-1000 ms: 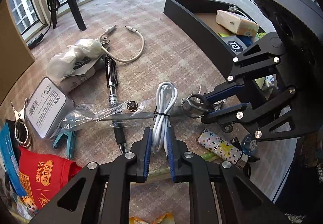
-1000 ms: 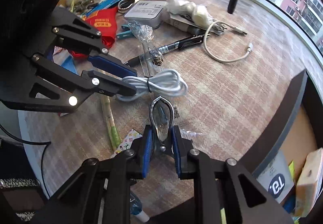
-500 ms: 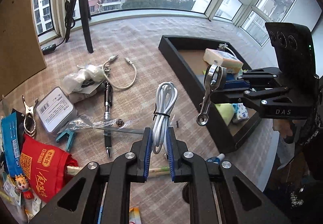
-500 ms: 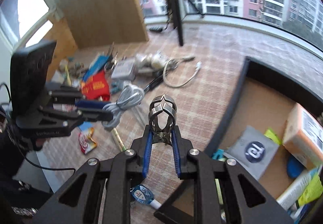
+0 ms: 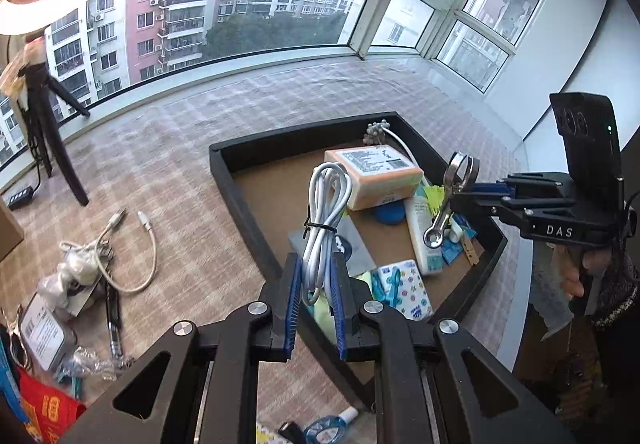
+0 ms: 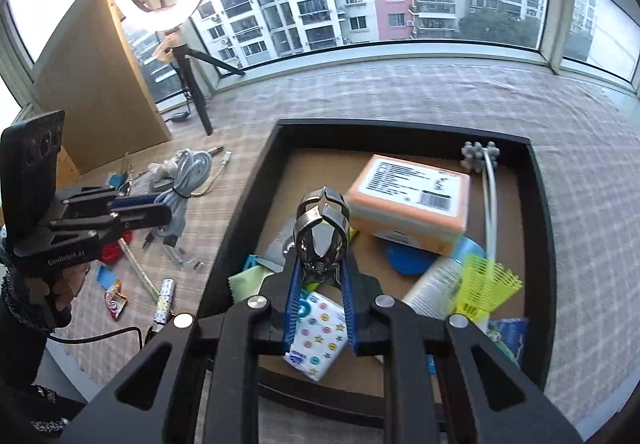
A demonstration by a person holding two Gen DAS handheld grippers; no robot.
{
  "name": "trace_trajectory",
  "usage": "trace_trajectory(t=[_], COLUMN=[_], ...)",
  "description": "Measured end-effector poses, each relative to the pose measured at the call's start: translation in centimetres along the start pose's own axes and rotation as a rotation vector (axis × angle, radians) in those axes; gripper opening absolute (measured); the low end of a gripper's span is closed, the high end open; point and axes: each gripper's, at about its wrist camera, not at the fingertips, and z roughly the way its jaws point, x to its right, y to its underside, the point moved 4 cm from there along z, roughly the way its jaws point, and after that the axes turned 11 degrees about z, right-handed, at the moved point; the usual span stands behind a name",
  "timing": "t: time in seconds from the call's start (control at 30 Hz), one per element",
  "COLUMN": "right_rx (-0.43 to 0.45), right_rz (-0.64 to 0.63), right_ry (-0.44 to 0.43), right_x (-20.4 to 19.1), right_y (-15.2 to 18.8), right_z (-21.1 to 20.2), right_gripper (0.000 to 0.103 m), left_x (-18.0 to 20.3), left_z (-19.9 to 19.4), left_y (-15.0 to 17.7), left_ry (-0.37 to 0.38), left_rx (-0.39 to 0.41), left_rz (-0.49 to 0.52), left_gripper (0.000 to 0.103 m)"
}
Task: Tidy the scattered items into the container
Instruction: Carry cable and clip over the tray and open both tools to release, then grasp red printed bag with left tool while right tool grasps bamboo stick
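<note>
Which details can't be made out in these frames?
- Cable: lower end hidden between left claw fingers, left view.
- Box label: print too small, right view.
- Tray near edge: behind right claw, right view.
- Clip: handles covered by pads.

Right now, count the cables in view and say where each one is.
2. A bundled white cable is held in the left claw; a loose beige cable lies on the floor left of the tray. More may be hidden in the clutter.
</note>
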Motion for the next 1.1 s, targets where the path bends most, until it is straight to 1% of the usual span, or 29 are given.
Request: trace_trajectory(t=[0.1,0.13,0.17,0.2,0.23,0.27,0.3,0.33,0.4,0.47,0.6,0.73,0.83,0.9,0.97,1.1], right_rx=[0.011,0.028,0.046,0.058,0.08,0.115,0.141,0.147,0.148,0.144,0.126,0.105,0.08,0.061,0.038,-0.028], right_rz=[0.015,0.009,0.007,0.013,0.022,0.027,0.028,0.028,0.022,-0.004,-0.051,-0.1,-0.149,-0.193,-0.237,-0.332], right_ry=[0.047,0.067,0.096,0.131,0.159,0.169,0.164,0.15,0.127,0.121,0.098,0.065,0.021,-0.015,-0.045,-0.117], right_x=[1.6,1.8,2.0,2.3,2.4,2.5,2.4,2.1,1.4,0.5,-1.9,-4.5,-6.9,-8.9,-11.1,-15.9], right_y=[0.0,-0.1,-0.2,-0.4,-0.6,-0.8,-0.9,-1.1,-1.3,-1.5,-1.6,-1.6,-1.5,-1.5,-1.3,-0.5], right_z=[-0.1,-0.2,-0.4,-0.5,-0.7,-1.1,-1.4,-1.5,-1.6,-1.2,-0.3,0.7,1.5,2.2,3.0,5.1], right_gripper=[0.019,0.019,0.026,0.036,0.056,0.06,0.06,0.06,0.06,0.06,0.06,0.06,0.06,0.06,0.06,0.06], left_x=[1.0,1.3,1.5,1.6,1.7,1.7,1.6,1.6,1.2,0.6,-1.4,-4.1,-6.2,-7.7,-9.5,-12.7], left_z=[1.1,1.4,1.7,1.7,1.4,1.1,0.8,0.5,-0.1,-0.7,-2.0,-3.8,-5.6,-7.1,-8.6,-11.3], left_y=[-2.0,-2.5,-2.9,-3.2,-3.4,-3.6,-3.6,-3.6,-3.3,-2.8,-1.4,0.8,3.4,5.6,8.4,14.5], left_ry=[-0.017,-0.041,-0.069,-0.084,-0.088,-0.089,-0.089,-0.088,-0.095,-0.098,-0.111,-0.147,-0.186,-0.216,-0.255,-0.365], left_rx=[0.003,-0.007,-0.02,-0.019,0.0,0.021,0.031,0.036,0.043,0.046,0.051,0.047,0.035,0.027,0.012,-0.044], left_rz=[0.025,0.035,0.037,0.032,0.026,0.018,0.012,0.01,0.005,-0.007,-0.052,-0.115,-0.157,-0.191,-0.235,-0.31], left_gripper=[0.015,0.025,0.033,0.049,0.054,0.054,0.054,0.054,0.054,0.054,0.054,0.054,0.054,0.054,0.054,0.054])
